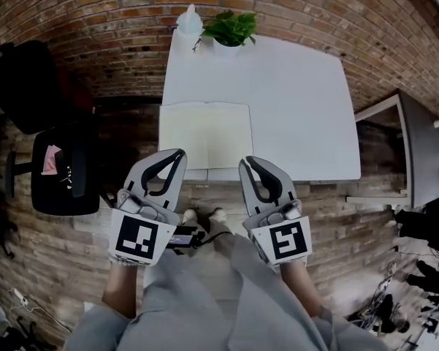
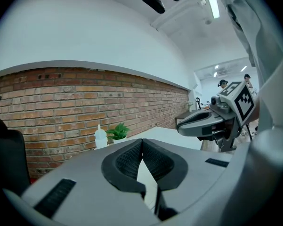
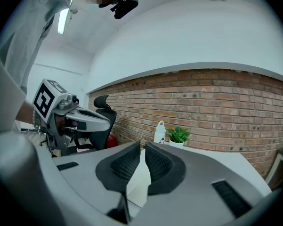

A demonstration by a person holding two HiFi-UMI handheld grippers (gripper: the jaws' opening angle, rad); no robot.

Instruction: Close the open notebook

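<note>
An open notebook [image 1: 205, 133] with cream pages lies flat at the near left of the white table [image 1: 299, 108]. My left gripper [image 1: 180, 153] hovers shut and empty over the notebook's near left edge. My right gripper [image 1: 247, 160] hangs just off its near right corner, jaws together with nothing in them. In the left gripper view the shut tips [image 2: 142, 140] let a strip of page [image 2: 149, 179] show below them. The right gripper view has its tips [image 3: 142, 146] almost touching, with the notebook [image 3: 142, 183] behind.
A potted plant [image 1: 231, 28] and a white bottle [image 1: 189, 22] stand at the table's far edge against the brick wall. A black office chair [image 1: 62, 170] is left of the table. A grey cabinet [image 1: 416, 152] sits to the right.
</note>
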